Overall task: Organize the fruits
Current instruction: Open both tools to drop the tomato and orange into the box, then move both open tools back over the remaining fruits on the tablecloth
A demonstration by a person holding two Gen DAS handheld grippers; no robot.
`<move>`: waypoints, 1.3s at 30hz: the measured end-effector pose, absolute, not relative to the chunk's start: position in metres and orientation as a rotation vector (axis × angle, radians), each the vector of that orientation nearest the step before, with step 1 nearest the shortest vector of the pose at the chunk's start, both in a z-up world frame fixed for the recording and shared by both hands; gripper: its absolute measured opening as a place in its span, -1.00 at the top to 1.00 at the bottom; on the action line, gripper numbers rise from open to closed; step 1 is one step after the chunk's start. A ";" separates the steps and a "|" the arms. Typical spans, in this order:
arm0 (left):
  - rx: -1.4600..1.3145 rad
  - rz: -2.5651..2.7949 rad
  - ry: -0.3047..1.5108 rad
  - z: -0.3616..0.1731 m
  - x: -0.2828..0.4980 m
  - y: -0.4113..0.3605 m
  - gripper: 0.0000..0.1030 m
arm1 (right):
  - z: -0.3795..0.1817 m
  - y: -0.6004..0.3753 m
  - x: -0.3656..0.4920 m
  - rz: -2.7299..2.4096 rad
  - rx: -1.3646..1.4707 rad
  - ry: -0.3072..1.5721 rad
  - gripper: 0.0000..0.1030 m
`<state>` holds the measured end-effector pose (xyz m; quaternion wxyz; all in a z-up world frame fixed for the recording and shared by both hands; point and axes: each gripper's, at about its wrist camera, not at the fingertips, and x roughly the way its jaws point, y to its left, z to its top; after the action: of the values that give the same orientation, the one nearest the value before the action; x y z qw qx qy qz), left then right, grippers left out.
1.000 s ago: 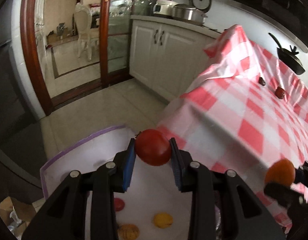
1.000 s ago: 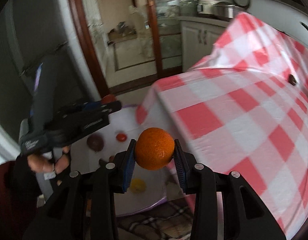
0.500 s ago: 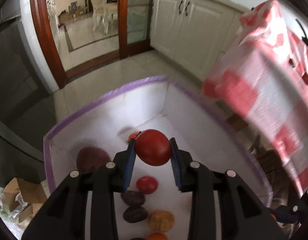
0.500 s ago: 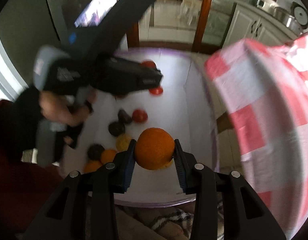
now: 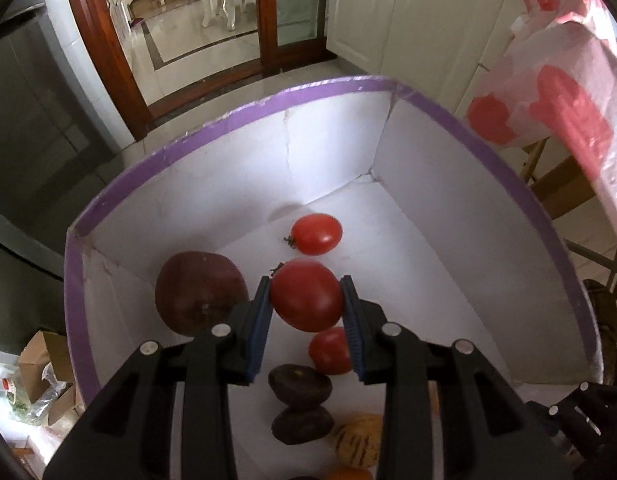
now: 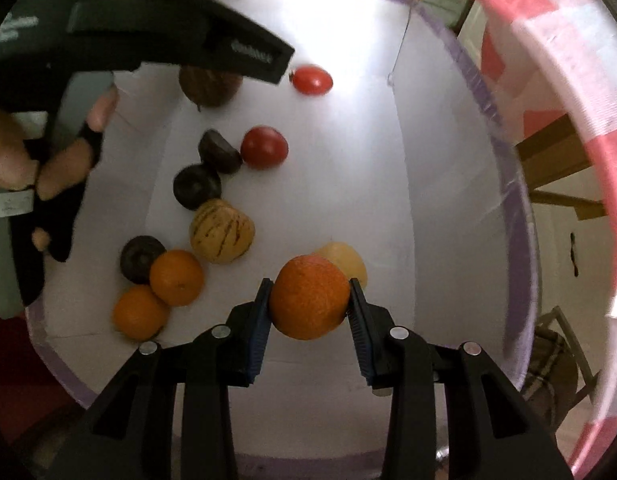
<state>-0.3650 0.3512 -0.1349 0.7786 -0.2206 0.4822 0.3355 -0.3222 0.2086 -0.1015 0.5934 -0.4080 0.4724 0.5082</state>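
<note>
White purple-rimmed box holds tomatoes, oranges, dark fruits, striped melon.

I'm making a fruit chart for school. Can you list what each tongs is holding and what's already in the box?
left tongs: shut on a red tomato
right tongs: shut on an orange
box: white inside, purple rim
fruit in box: two oranges, striped yellow fruit, red tomatoes, dark round fruits
tablecloth: red and white checks, beside the box

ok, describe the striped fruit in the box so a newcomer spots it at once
Look inside the white box with the purple rim. Near the middle of its floor, between two dark fruits and two oranges, lies the striped fruit. It alone is pale yellow with dark streaks.
</note>
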 end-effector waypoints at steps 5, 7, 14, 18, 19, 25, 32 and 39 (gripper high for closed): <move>-0.492 0.754 1.058 -0.138 -0.367 0.355 0.32 | -0.114 0.211 -0.321 1.166 -0.979 1.141 0.27; -0.492 0.762 1.063 -0.139 -0.367 0.356 0.24 | -0.116 0.211 -0.321 1.174 -0.983 1.147 0.25; -0.500 0.812 1.015 -0.130 -0.370 0.360 -0.78 | -0.111 0.212 -0.321 1.192 -0.955 1.138 -0.39; -0.542 0.819 1.012 -0.130 -0.373 0.366 -0.84 | -0.103 0.209 -0.321 1.203 -0.938 1.133 -0.44; -0.560 0.824 1.010 -0.130 -0.374 0.368 -0.85 | -0.101 0.208 -0.321 1.209 -0.932 1.128 -0.46; -0.634 0.838 0.978 -0.126 -0.380 0.377 -0.86 | -0.086 0.201 -0.325 1.234 -0.902 1.100 -0.49; -0.570 0.895 0.819 -0.076 -0.386 0.379 -0.86 | -0.038 0.182 -0.334 1.319 -0.791 0.971 -0.51; -0.348 0.921 0.526 0.033 -0.364 0.352 -0.97 | 0.066 0.147 -0.312 1.411 -0.460 0.736 -0.69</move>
<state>-0.3638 0.3519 0.0332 0.8483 -0.1651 0.2497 0.4368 -0.3124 0.1470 0.0657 0.6761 -0.2046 0.3274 0.6276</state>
